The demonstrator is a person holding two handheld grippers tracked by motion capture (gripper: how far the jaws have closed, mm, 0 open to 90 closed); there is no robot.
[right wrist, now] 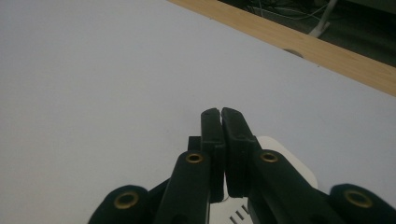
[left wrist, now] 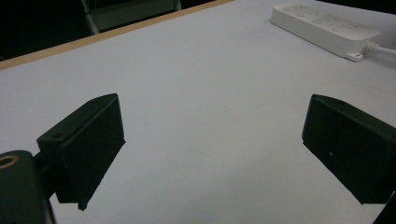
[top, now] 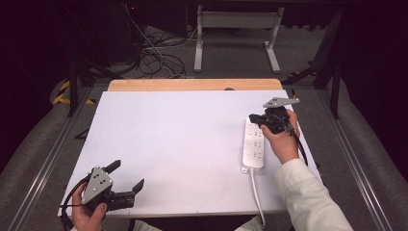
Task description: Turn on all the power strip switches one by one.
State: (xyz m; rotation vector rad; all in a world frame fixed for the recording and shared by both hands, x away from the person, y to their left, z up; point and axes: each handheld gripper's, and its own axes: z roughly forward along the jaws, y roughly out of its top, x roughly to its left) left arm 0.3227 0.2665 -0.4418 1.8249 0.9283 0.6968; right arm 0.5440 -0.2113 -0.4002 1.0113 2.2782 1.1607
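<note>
Right gripper (top: pixel 253 119): jaws pressed together with nothing between them; it is poised over the far end of the strip, held by the right hand (top: pixel 283 139).
Right gripper, own view (right wrist: pixel 221 114): the two black jaws meet at the tips, and the strip's rounded white end shows just below them.
Strip (top: pixel 253 144): white power strip lying flat on the sheet, right of centre, near the right edge.
Strip, long axis: runs near-to-far across the table, close to parallel with the sheet's right edge.
Strip, heading: the cord end faces the person; the free end points toward the wooden edge.
Cord (top: pixel 257 192): white, leaves the near end of the strip and runs off the front edge of the sheet.
Strip, top face: three groups of sockets in a row, facing up.
Left gripper (top: pixel 129 175): jaws spread wide, gripping nothing; it rests low at the near left corner, in the left hand (top: pixel 89 211).
Left gripper, own view: both jaws stand far apart over bare sheet, with the strip (left wrist: pixel 324 29) well apart at upper right.
Sheet (top: pixel 173 139): white, covers the table.
Wooden edge (top: pixel 192 84): bare strip of tabletop along the far side.
</note>
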